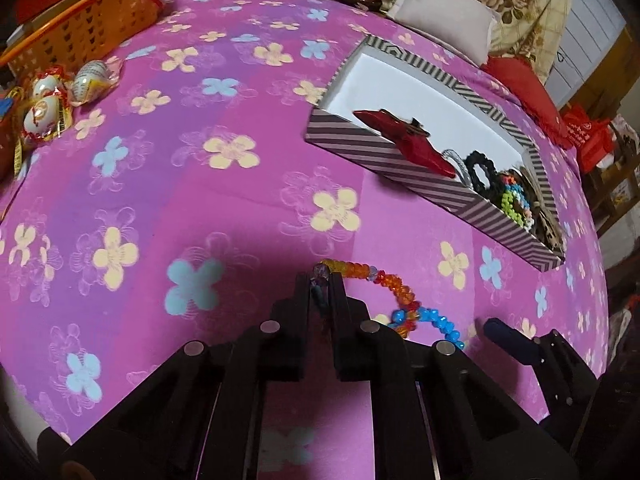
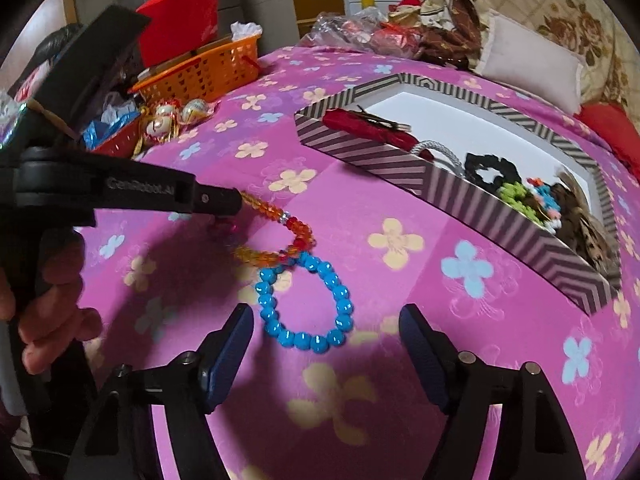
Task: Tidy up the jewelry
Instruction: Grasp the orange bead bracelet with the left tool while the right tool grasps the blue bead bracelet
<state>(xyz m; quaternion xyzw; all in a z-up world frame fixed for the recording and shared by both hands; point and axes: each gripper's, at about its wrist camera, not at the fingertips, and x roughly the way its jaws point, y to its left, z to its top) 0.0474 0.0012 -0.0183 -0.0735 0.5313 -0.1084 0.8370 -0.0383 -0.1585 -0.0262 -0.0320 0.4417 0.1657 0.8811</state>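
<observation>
**Left tongs pinched on the orange beads, right tongs wide over the blue bracelet**

My left tongs were closed down on the end of the orange bead bracelet, which trailed away to their right across the pink flowered bedspread. In the right wrist view those same left tongs came in from the left, and the orange bead bracelet ran from their tips to where it touched the blue bead bracelet.

My right tongs stood wide apart and held nothing. The blue bracelet lay flat on the bedspread just ahead of them, between the two dark pads.

Ahead and to the right of both tongs sat the striped jewelry box, open, with a red item, a black scrunchie and some multicoloured beadwork inside. Farther off, ahead and to the left of my right tongs, I saw an orange basket and foil-wrapped eggs.
</observation>
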